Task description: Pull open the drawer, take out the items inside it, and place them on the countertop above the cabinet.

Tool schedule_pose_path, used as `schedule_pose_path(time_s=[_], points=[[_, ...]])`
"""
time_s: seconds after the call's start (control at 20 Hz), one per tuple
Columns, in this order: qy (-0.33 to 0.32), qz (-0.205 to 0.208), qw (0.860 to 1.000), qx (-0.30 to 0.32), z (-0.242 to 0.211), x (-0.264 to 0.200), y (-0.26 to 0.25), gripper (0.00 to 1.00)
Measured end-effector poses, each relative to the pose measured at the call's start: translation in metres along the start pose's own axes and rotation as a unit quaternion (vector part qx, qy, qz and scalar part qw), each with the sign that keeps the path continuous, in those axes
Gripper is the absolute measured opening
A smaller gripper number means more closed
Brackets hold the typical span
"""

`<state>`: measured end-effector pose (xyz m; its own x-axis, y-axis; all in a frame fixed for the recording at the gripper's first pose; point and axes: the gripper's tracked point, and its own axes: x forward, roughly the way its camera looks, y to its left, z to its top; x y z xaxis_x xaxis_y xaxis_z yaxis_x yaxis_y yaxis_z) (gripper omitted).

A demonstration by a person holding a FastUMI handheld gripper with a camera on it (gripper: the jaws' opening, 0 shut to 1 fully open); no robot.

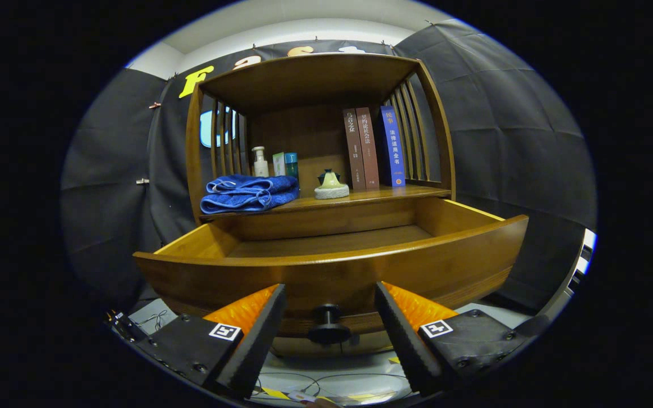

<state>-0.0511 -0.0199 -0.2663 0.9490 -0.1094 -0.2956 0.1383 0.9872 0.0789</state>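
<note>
While the jaws (329,303) stand wide apart, the pulled-open brown wooden drawer's (332,266) black round knob (326,326) sits between them; beyond, the surface (360,198) carries a folded blue towel (249,192)

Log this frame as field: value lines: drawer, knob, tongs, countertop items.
drawer: pulled open; the visible part of its floor is bare
knob: between the fingers, untouched
tongs: open, either side of the knob
countertop: folded blue towel, pump bottle, small boxes, ceramic ornament, three upright books
</note>
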Motion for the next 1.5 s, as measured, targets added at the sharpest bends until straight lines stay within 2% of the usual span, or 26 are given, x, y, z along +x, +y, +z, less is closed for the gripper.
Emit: schedule_pose_path(time_s=[0.3, 0.95, 1.5], points=[[-0.018, -0.002, 1.000, -0.021, 0.004, 0.011, 0.000, 1.00], [-0.026, -0.002, 1.000, -0.017, 0.029, 0.127, 0.002, 1.00], [-0.029, -0.007, 0.999, -0.022, 0.036, 0.173, 0.006, 1.00]])
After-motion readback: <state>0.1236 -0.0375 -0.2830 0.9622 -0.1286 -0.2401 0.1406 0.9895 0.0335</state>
